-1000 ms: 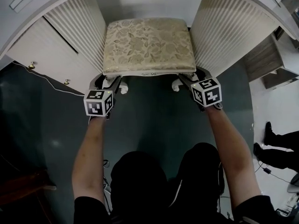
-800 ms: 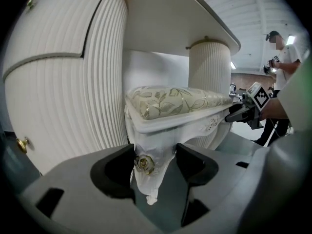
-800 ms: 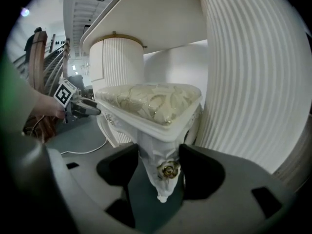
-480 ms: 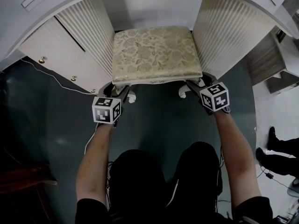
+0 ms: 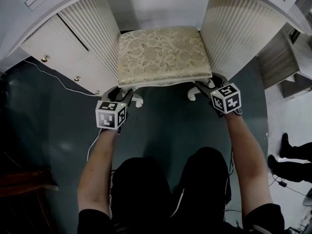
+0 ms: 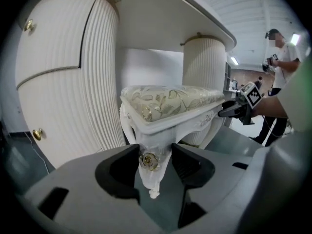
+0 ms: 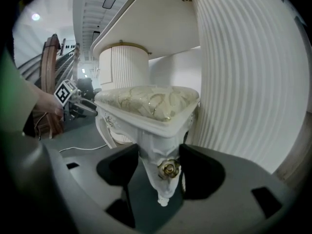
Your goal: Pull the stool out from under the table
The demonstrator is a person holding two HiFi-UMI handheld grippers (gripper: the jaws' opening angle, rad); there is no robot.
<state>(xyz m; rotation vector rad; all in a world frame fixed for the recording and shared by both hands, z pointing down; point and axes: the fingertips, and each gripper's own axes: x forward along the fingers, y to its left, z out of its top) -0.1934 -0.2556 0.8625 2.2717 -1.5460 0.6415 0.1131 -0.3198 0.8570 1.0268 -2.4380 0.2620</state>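
Observation:
A white stool [image 5: 158, 55] with a cream floral cushion stands between the two ribbed pedestals of the white table, its front legs towards me. My left gripper [image 5: 123, 94] is at the front left leg [image 6: 152, 172]. In the left gripper view the jaws of that gripper [image 6: 153, 162] are closing, and both pads touch the leg beside its gold rosette. My right gripper [image 5: 204, 87] holds the front right leg [image 7: 163, 179]. In the right gripper view the leg sits between the pads of that gripper [image 7: 158, 167], which press on both sides.
The ribbed pedestals [image 5: 92, 28] [image 5: 239, 28] flank the stool closely on both sides. A white cable [image 5: 58, 82] runs over the dark floor at the left. Grey steps [image 5: 287, 67] and a person's shoes [image 5: 287, 155] are at the right.
The head view has shifted slightly. Both grippers stay at the stool's front legs, and the stool's place between the pedestals looks about the same.

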